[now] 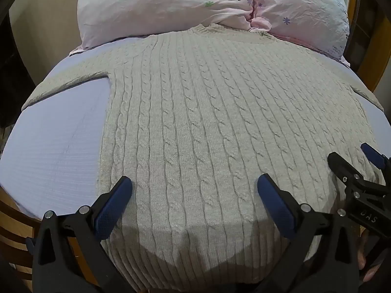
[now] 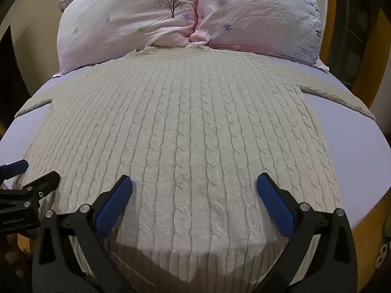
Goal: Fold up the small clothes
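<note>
1. left wrist view: cream cable-knit sweater [image 1: 195, 122] lay flat on the lilac bed sheet [image 1: 56, 151], collar at the head end against the pink pillows [image 1: 171, 7], ribbed hem draped over the foot edge. one sleeve ran out toward the left edge.
2. same view: left gripper [image 1: 194, 191] hovered above the hem toward the sweater's left side, jaws spread wide, nothing between them. right gripper [image 1: 352, 156] showed at the right border.
3. right wrist view: sweater [image 2: 185, 127] filled the middle of the bed; other sleeve reached toward the right edge and the wooden bed frame [image 2: 361, 232].
4. same view: right gripper [image 2: 194, 190] sat over the hem toward its right side, jaws released and empty. left gripper [image 2: 29, 171] was visible at the left border, also apart.
5. judgement: no fold made yet; sleeves not yet tucked in.
6. risk: thick knit may be pinched in one layer only, so the back stays down and the fold skews.
7. risk: hem overhang could drag the garment off the foot edge if lifted unevenly.
</note>
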The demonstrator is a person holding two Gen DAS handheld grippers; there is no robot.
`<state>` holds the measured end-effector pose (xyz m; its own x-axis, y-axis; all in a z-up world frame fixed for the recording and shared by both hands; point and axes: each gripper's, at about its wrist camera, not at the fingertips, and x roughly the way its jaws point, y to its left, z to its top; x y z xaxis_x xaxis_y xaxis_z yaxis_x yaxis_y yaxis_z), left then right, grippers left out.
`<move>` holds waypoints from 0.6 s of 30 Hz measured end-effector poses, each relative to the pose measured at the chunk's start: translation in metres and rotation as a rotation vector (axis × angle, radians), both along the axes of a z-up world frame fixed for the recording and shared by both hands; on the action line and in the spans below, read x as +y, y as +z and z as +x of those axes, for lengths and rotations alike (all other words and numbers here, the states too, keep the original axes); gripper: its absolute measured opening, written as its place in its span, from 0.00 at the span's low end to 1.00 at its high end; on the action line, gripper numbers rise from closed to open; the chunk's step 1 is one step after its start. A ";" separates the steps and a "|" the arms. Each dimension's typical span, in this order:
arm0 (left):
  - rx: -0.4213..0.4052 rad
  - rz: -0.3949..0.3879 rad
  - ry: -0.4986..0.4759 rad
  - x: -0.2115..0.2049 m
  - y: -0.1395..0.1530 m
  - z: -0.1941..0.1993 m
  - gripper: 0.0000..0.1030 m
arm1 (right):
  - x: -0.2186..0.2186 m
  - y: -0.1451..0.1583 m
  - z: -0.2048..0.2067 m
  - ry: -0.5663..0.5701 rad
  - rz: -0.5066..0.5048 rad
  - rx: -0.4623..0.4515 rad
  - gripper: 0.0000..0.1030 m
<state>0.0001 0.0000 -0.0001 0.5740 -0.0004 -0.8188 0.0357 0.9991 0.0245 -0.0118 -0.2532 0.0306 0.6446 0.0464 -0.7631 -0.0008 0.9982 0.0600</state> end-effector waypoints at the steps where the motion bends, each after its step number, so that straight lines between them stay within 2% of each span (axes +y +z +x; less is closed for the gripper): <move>1: 0.000 0.000 0.000 0.000 0.000 0.000 0.99 | 0.000 0.000 0.000 0.000 0.000 0.000 0.98; 18: -0.005 0.001 0.000 0.000 0.000 0.000 0.99 | 0.000 0.000 0.000 0.000 -0.002 -0.002 0.98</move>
